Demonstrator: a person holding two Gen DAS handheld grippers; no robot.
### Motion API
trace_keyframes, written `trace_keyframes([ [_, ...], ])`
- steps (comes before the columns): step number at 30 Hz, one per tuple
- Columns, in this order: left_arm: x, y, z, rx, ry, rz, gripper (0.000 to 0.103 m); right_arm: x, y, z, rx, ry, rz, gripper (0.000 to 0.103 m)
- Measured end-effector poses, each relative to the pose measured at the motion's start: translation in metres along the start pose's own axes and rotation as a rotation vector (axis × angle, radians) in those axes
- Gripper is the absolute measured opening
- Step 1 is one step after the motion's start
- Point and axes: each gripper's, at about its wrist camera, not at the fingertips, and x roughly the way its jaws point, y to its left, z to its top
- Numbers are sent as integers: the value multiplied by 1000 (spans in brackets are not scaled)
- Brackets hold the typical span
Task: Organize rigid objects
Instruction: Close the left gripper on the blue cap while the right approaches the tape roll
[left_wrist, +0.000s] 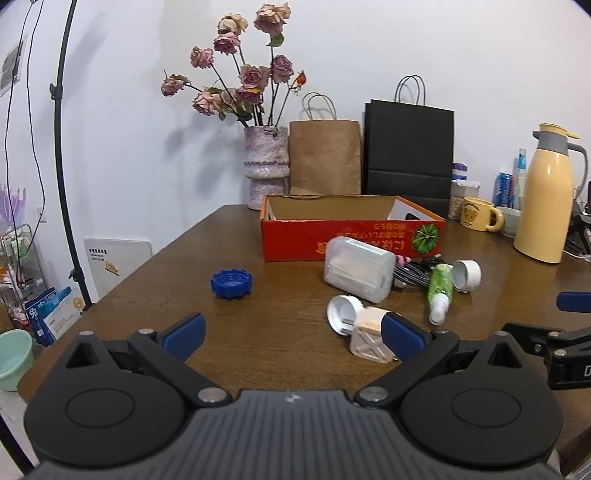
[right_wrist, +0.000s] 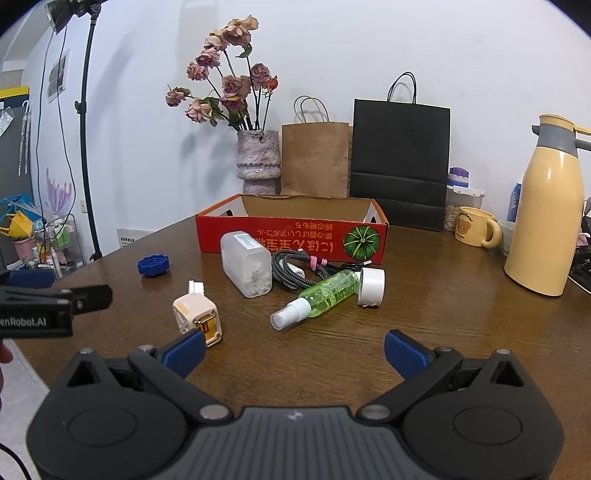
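Observation:
An open red cardboard box (left_wrist: 295, 240) (right_wrist: 288, 236) stands mid-table. In front of it lie a clear cotton-swab case (left_wrist: 358, 273) (right_wrist: 247, 266), a green spray bottle (left_wrist: 439, 288) (right_wrist: 325, 295), a white cap (left_wrist: 467, 275) (right_wrist: 371, 286), a coiled cable (right_wrist: 295, 269), a blue lid (left_wrist: 231, 284) (right_wrist: 153, 266) and a cream charger plug (left_wrist: 369, 336) (right_wrist: 197, 314). My left gripper (left_wrist: 293, 334) is open and empty, its right finger beside the plug. My right gripper (right_wrist: 295, 350) is open and empty, near the plug and bottle.
A vase of dried roses (left_wrist: 264, 166), brown bag (left_wrist: 325, 155) and black bag (left_wrist: 410, 147) stand behind the box. A yellow thermos (right_wrist: 546, 206), mug (right_wrist: 474, 230) and jars sit at the right. A lamp stand (left_wrist: 62, 147) rises left of the table edge.

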Motion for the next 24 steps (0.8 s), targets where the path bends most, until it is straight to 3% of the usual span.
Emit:
trace_keyframes([
  [15,53,36,46,28,2,47,103,46,-7,29,-4,17,-47,103],
  [24,107,61,73,17,90,57,103,80,-18,45,2,39,-91,103],
])
